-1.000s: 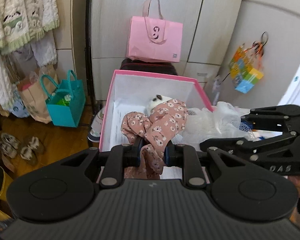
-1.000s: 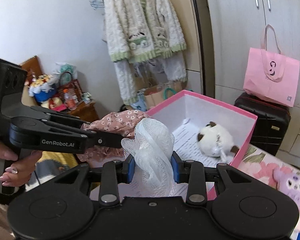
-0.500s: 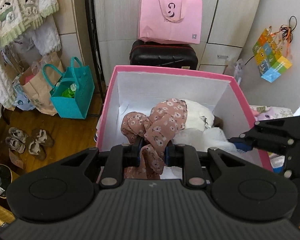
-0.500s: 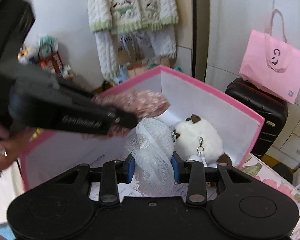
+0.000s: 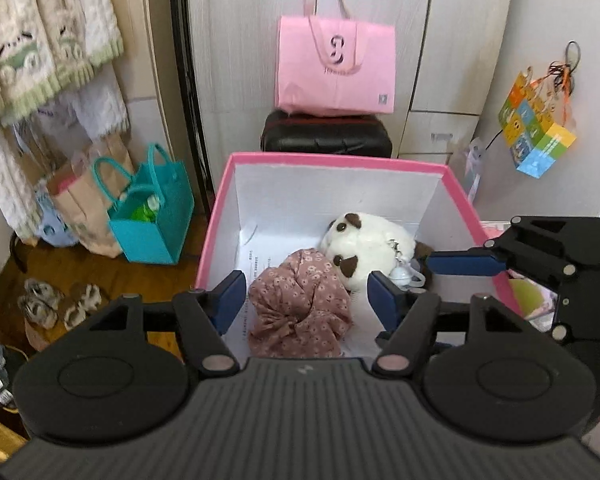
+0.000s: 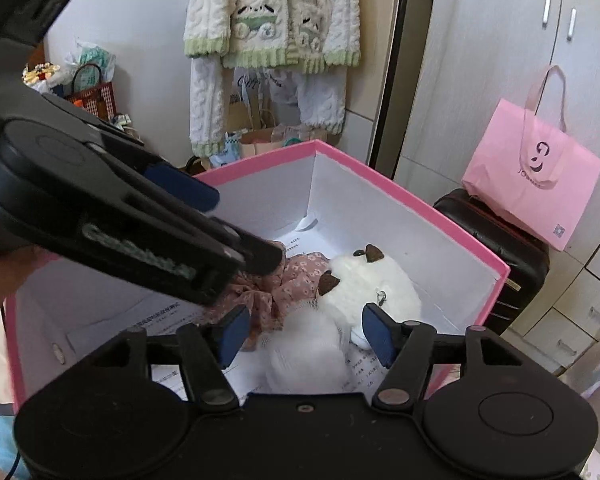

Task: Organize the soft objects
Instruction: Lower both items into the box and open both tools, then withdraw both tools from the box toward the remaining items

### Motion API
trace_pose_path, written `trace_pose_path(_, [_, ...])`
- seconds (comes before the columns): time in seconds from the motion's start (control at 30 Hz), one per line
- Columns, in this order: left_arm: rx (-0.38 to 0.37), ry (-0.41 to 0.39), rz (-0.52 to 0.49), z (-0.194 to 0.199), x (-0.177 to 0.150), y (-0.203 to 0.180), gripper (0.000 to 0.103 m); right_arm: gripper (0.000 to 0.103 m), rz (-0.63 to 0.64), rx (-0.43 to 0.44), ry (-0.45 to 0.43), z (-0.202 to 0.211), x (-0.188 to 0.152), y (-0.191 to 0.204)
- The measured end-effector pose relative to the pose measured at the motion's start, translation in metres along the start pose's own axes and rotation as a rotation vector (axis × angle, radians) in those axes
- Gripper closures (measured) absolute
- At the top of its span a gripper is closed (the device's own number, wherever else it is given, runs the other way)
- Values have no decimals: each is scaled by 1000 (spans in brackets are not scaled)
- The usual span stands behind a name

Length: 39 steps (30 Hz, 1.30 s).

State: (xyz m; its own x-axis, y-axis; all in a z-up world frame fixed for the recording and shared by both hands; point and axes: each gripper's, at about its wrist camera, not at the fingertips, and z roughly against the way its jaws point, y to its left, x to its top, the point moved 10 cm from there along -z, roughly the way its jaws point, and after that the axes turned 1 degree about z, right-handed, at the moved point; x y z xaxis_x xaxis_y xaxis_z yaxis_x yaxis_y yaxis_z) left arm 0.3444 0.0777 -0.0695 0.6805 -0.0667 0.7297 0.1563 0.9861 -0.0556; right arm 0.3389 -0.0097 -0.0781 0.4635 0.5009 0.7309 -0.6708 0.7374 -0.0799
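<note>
A pink box [image 5: 336, 158] with white inner walls stands open below both grippers. On its floor lie a pink floral cloth [image 5: 300, 304], a white plush toy with brown ears [image 5: 366, 246] and, in the right wrist view, a white mesh puff [image 6: 306, 354]. My left gripper [image 5: 306, 304] is open and empty just above the floral cloth [image 6: 296, 286]. My right gripper [image 6: 304, 334] is open and empty above the puff, beside the plush [image 6: 366, 290]. The right gripper also shows in the left wrist view [image 5: 468, 262] over the box's right side.
A pink tote bag [image 5: 334, 70] sits on a black suitcase [image 5: 326, 140] behind the box, against cupboards. A teal bag [image 5: 150, 216], a paper bag and slippers [image 5: 56, 304] are on the wooden floor at left. Knitted clothes [image 6: 272, 20] hang on the wall.
Both grippers have opened. The floral cloth has dropped from the left gripper and the mesh puff from the right one; both now lie in the box.
</note>
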Motion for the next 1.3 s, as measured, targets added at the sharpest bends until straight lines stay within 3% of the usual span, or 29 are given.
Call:
trace_pose_path(0.3, [-87,-8,-29,57,-18,-10,36,35,-67,10,2,48,-10,12])
trace_pose_path(0.6, [-121,-42,-56,112,-39,-24,36,34,-32,-9,-24,101,-23,37])
trace_pose_path(0.67, [-137,-36,-59,122,-45,-27,36,27,-30,-25,-35,114,-26,41])
trace_pose_path(0.83, [-171,-22,-75,152,-63,-38,31,25,-18,-58,-54,150,-35,51])
trace_pose_path(0.93, [-185,-16,-90,167,-75,-47,29,19,-19,-53,-67,172,-42,58])
trace_pose_path(1.3, [-285,36,-179,193,-118,-115,23,16,-47,-93,-119,249,-98,54])
